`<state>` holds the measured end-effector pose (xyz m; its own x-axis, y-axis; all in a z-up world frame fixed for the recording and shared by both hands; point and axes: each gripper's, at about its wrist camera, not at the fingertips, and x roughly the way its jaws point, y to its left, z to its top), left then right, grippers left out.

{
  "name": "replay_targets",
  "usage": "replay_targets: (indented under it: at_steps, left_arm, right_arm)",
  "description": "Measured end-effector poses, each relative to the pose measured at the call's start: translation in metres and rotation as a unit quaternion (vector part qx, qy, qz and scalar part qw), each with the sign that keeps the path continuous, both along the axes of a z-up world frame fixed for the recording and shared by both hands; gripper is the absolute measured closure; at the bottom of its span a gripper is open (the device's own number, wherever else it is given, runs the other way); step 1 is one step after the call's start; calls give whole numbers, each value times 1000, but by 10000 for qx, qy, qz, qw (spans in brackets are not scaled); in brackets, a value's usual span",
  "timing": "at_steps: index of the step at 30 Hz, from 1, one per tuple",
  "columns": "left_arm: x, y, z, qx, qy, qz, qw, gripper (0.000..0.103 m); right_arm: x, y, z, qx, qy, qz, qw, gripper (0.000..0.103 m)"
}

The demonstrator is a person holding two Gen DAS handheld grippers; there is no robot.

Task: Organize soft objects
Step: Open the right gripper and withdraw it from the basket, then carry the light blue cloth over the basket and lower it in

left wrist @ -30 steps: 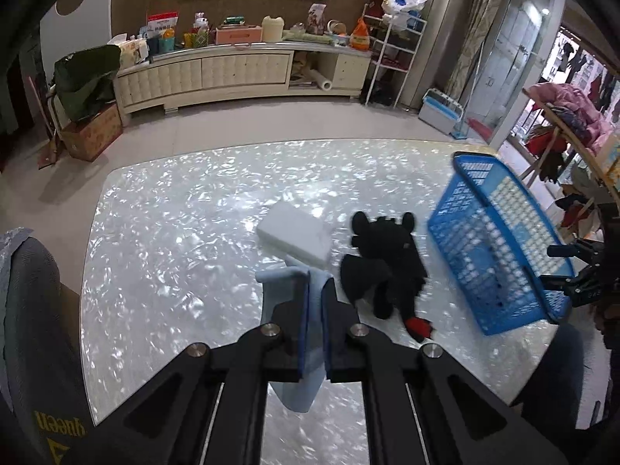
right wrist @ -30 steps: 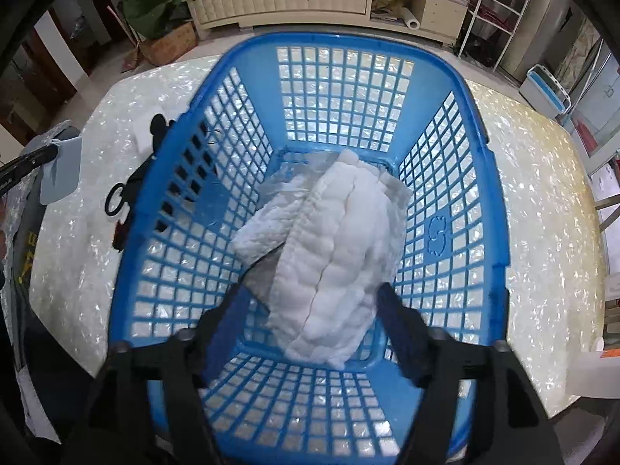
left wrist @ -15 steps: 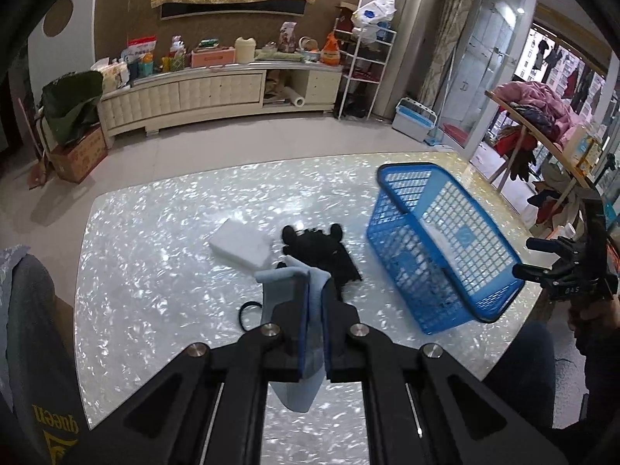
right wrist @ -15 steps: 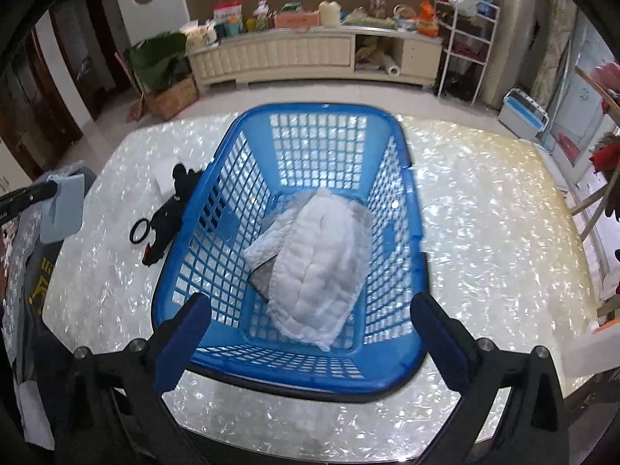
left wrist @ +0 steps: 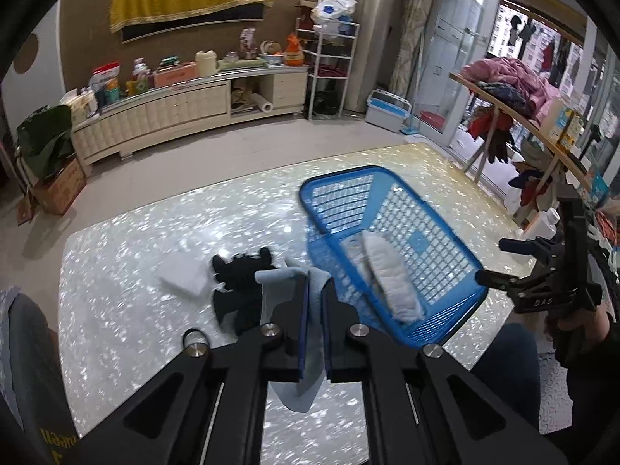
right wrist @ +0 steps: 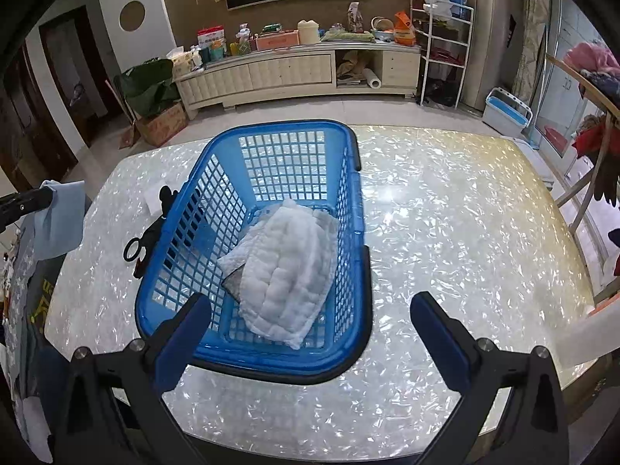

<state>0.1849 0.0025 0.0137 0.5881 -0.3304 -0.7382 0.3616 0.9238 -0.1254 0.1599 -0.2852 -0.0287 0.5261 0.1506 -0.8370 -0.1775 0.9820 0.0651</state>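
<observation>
My left gripper (left wrist: 313, 290) is shut on a light blue cloth (left wrist: 302, 383) and holds it above the table's near side, left of the blue basket (left wrist: 457, 255). The cloth also shows at the left edge of the right wrist view (right wrist: 58, 221). A white quilted cloth (right wrist: 286, 271) lies in the basket (right wrist: 350, 232). My right gripper (right wrist: 310, 321) is open and empty above the basket's near rim. A black plush toy (left wrist: 240, 286) and a white foam block (left wrist: 182, 275) lie on the table left of the basket.
The pearly white table (right wrist: 465, 232) extends to the right of the basket. A black ring (right wrist: 131, 250) lies by the plush. A clothes rack (left wrist: 515, 104) stands to the right and a low cabinet (right wrist: 271, 73) stands across the floor.
My right gripper has drawn back and up from the basket, leaving the white cloth inside. My left gripper has lifted and swung right with the blue cloth.
</observation>
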Motion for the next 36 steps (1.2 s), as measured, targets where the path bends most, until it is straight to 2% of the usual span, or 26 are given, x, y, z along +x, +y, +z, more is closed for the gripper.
replay_targets:
  at_steps: [10, 17, 25, 36]
  left_arm:
    - [22, -75, -6, 142, 83, -588, 9981, 98]
    - [41, -119, -22, 248, 249, -936, 9950, 98]
    - [62, -142, -48, 284, 509, -1138, 9918, 98]
    - [104, -177, -92, 595, 936, -1364, 9844, 98]
  right_arm:
    - [3, -23, -10, 210, 49, -154, 9996, 0]
    - [6, -35, -17, 311, 98, -239, 9992, 0]
    - [10, -34, -28, 381, 273, -224, 9986, 0]
    - [24, -46, -39, 458, 419, -353, 9975, 0]
